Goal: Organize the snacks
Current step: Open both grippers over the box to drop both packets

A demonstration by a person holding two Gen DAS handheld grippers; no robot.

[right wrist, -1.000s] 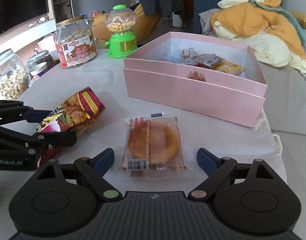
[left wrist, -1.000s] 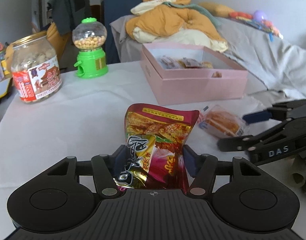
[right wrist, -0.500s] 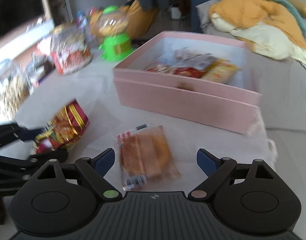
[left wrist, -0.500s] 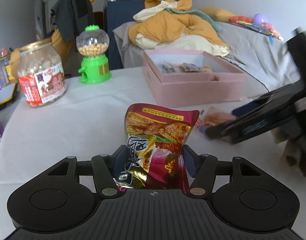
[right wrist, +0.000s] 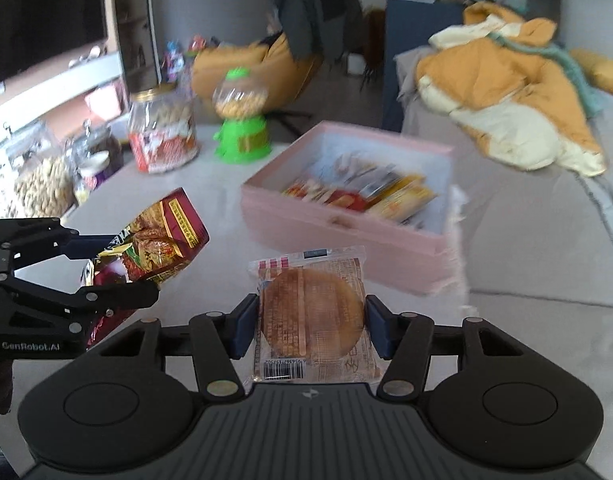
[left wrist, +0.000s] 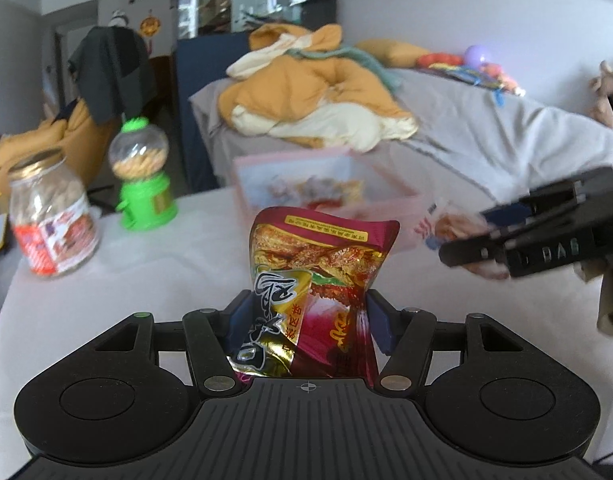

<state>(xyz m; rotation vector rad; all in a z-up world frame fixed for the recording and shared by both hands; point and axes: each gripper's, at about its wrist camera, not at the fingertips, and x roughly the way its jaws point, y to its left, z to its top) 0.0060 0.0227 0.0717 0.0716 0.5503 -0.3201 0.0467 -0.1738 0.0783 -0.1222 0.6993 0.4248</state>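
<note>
Glossy red-gold snack bag (left wrist: 318, 280) — crinkled, pinched in the left hand-held gripper (left wrist: 308, 320).

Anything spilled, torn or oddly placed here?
Nothing stands out. The left tool grips an intact red snack bag, the right tool a sealed wafer packet; the pink box sits upright.

The left gripper (left wrist: 308, 320) was held level above the table, and its two blue fingers (left wrist: 238, 318) were pressed in tight on something gripped between them. The right gripper (right wrist: 311, 326) was held just beside it, off to the right, and its fingers (right wrist: 376, 326) were squeezed in on a held thing too. Both seemed to be lifted, though the view was blurry.
</note>
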